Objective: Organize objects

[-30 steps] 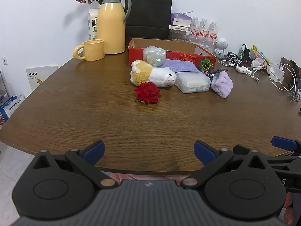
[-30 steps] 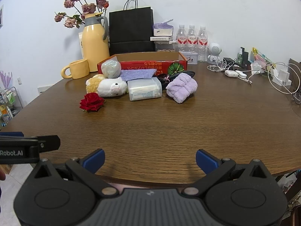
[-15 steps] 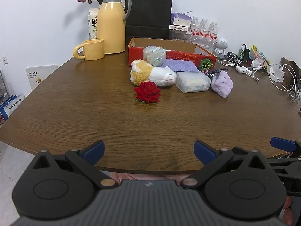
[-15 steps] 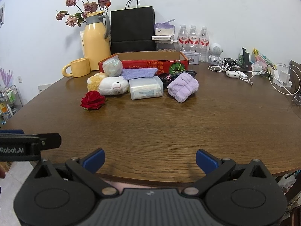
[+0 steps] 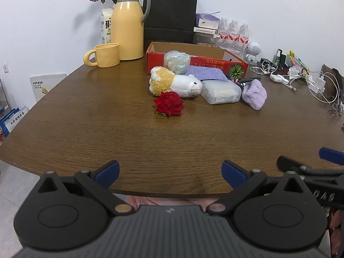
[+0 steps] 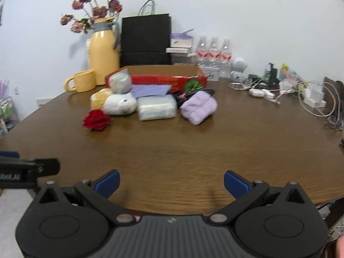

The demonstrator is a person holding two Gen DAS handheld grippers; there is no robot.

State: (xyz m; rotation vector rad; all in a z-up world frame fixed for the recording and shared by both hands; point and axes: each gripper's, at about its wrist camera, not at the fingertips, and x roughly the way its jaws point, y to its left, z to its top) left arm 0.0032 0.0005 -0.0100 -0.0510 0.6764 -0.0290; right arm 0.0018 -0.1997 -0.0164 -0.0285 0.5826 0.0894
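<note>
Right gripper (image 6: 171, 180) moves forward over table (image 6: 193, 150); left gripper (image 5: 169, 172) holds near edge. Both claws apart, empty. Rose (image 5: 168, 106) beside plush (image 5: 175, 82).

Rose (image 5: 169, 105) before plush toy (image 5: 175, 83) — packet (image 5: 220, 90) and towel (image 5: 254, 93) rightward, box (image 5: 194, 59) behind.

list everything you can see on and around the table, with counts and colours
table: 1, brown wood
rose: 1, red, front of pile
plush toy: 1, white and yellow, behind rose
wrapped ball: 1, pale, against box
cloth: 1, purple, flat
clear pack: 1, white
towel: 1, lilac, rightmost
box: 1, red
mug: 1, yellow
jug: 1, yellow
bag: 1, black
bottles: 3, clear
cables: several, white
left gripper: open
right gripper: open
</note>
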